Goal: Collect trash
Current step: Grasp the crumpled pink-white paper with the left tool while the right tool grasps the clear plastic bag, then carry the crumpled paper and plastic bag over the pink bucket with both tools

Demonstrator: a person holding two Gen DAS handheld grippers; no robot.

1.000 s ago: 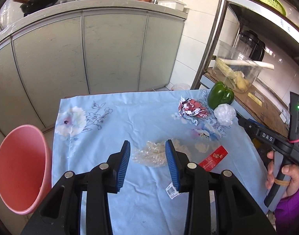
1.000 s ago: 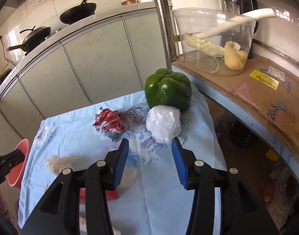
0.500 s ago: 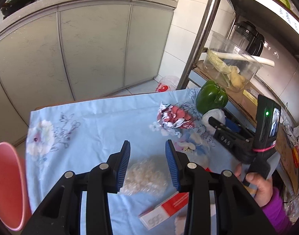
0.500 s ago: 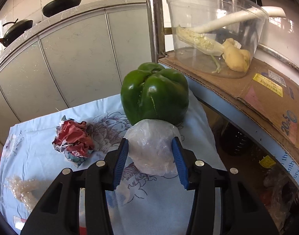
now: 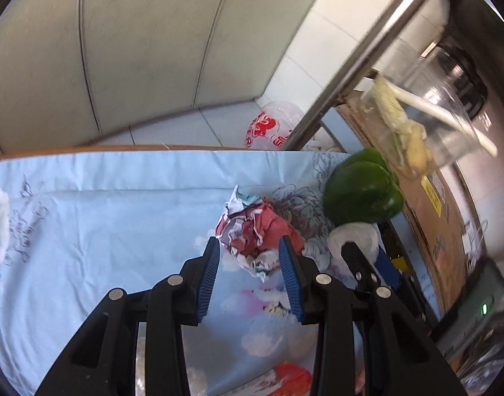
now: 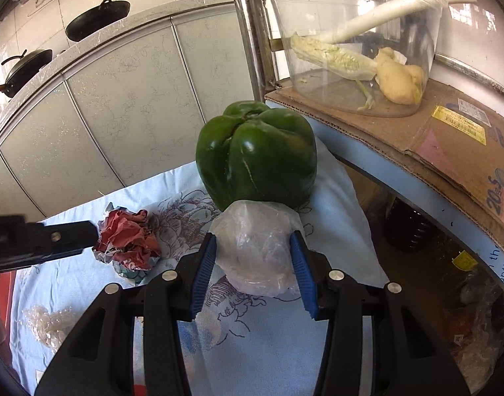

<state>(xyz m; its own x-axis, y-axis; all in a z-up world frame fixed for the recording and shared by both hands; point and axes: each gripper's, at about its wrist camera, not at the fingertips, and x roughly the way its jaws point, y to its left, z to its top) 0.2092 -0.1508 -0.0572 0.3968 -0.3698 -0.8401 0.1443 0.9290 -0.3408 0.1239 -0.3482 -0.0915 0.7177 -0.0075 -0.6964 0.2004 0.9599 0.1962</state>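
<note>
A crumpled red and white wrapper [image 5: 257,231] lies on the blue floral tablecloth [image 5: 103,217]. My left gripper [image 5: 248,247] is open with its blue pads on either side of the wrapper. A crumpled clear plastic ball [image 6: 257,250] lies in front of a green bell pepper [image 6: 257,153]. My right gripper [image 6: 253,242] is open with its pads close on both sides of the plastic ball. The wrapper also shows in the right wrist view [image 6: 128,239], with the left gripper's finger beside it. A clear crinkled plastic wad [image 6: 45,325] lies at the lower left.
A metal rack post [image 6: 248,26] and a cardboard-lined shelf [image 6: 417,138] with a clear tub of vegetables [image 6: 351,43] stand to the right. Grey cabinets [image 5: 136,43] are behind the table. A red packet [image 5: 293,378] lies near the front edge.
My left gripper moved forward and right, from over the clear plastic wad to around the red wrapper. My right gripper advanced until its pads flank the plastic ball.
</note>
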